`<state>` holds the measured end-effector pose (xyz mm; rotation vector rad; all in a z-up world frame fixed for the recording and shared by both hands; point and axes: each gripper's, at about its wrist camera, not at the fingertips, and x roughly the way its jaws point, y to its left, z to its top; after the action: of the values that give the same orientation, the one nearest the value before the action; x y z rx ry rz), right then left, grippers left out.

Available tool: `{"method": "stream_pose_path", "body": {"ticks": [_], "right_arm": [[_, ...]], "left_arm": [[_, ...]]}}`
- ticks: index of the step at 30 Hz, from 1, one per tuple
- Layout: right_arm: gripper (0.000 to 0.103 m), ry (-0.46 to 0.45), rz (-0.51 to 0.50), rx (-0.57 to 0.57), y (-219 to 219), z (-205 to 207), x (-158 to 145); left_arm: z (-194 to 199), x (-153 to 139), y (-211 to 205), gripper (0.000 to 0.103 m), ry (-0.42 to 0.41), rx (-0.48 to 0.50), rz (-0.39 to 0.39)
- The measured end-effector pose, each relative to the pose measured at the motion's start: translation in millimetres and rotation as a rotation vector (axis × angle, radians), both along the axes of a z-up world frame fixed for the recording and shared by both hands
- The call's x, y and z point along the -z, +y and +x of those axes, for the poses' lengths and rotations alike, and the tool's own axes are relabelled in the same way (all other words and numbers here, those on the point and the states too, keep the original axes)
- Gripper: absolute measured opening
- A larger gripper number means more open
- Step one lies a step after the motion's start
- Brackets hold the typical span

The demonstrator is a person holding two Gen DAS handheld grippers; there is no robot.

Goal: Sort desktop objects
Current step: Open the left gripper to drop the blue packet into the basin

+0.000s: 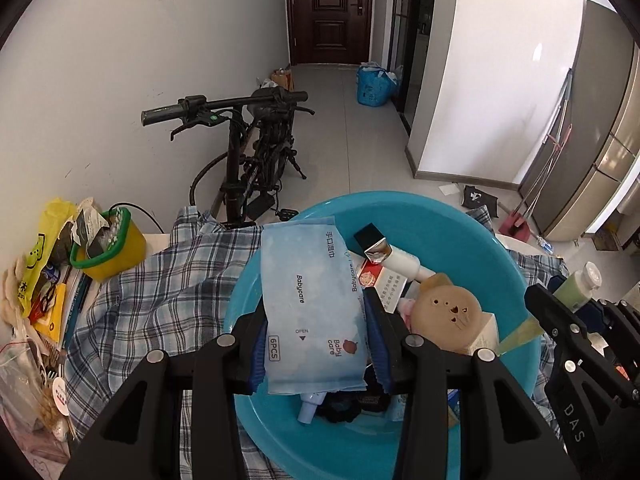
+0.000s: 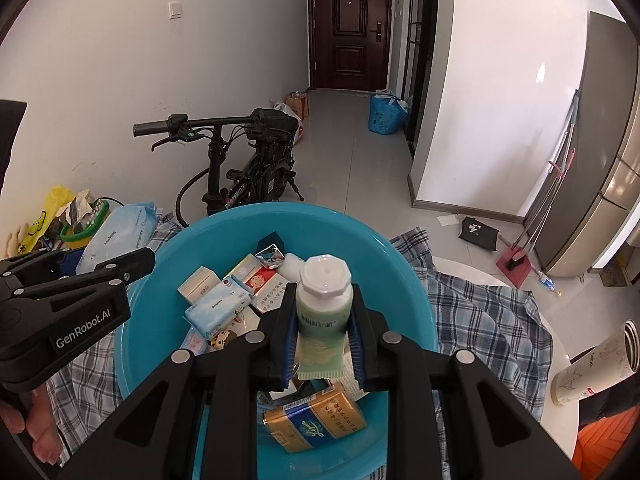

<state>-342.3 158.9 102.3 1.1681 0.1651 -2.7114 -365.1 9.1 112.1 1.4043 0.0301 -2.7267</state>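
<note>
My left gripper point(image 1: 316, 316) is shut on a pale blue pack of wet wipes point(image 1: 310, 300), held over the left part of a blue plastic basin point(image 1: 472, 224). My right gripper point(image 2: 322, 324) is shut on a green tube with a white cap point(image 2: 324, 312), held above the same basin point(image 2: 400, 276). Inside the basin lie small boxes, a gold and blue carton point(image 2: 316, 426), a tissue pack point(image 2: 218, 310), a white bottle point(image 1: 404, 262) and a tan cat-face object point(image 1: 450, 314). The left gripper's body point(image 2: 72, 300) shows at the left of the right wrist view.
The basin stands on a blue plaid cloth point(image 1: 168, 300) over a white table. A yellow tub with a green rim point(image 1: 110, 246) and a heap of bags lie at the left. A paper cup point(image 2: 596, 364) stands at the right. A black bicycle point(image 1: 248, 148) leans behind the table.
</note>
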Motion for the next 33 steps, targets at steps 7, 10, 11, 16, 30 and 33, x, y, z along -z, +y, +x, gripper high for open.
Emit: {"method": "stream_pose_path", "body": {"ticks": [7, 10, 11, 16, 30, 33], "right_arm": [[0.021, -0.040, 0.026, -0.033, -10.9, 2.2, -0.5], [0.021, -0.077, 0.017, -0.033, -11.3, -0.2, 4.4], [0.021, -0.089, 0.013, -0.034, -11.0, -0.2, 6.7], [0.021, -0.092, 0.024, -0.037, -12.7, 0.8, 10.5], [0.021, -0.092, 0.017, -0.021, -9.2, -2.5, 12.5], [0.021, -0.096, 0.010, -0.023, -9.2, -1.9, 13.8]], "left_arm": [[-2.2, 12.3, 2.3, 0.044, -0.081, 0.020, -0.010], [-2.6, 15.6, -1.8, 0.044, -0.095, 0.010, -0.003], [-3.2, 16.8, -3.0, 0.044, -0.100, 0.008, 0.000], [-4.8, 21.0, -6.9, 0.044, -0.110, 0.004, -0.005], [-4.3, 21.7, -5.0, 0.081, -0.088, 0.021, -0.017], [-5.4, 23.1, -5.7, 0.081, -0.101, 0.012, -0.031]]}}
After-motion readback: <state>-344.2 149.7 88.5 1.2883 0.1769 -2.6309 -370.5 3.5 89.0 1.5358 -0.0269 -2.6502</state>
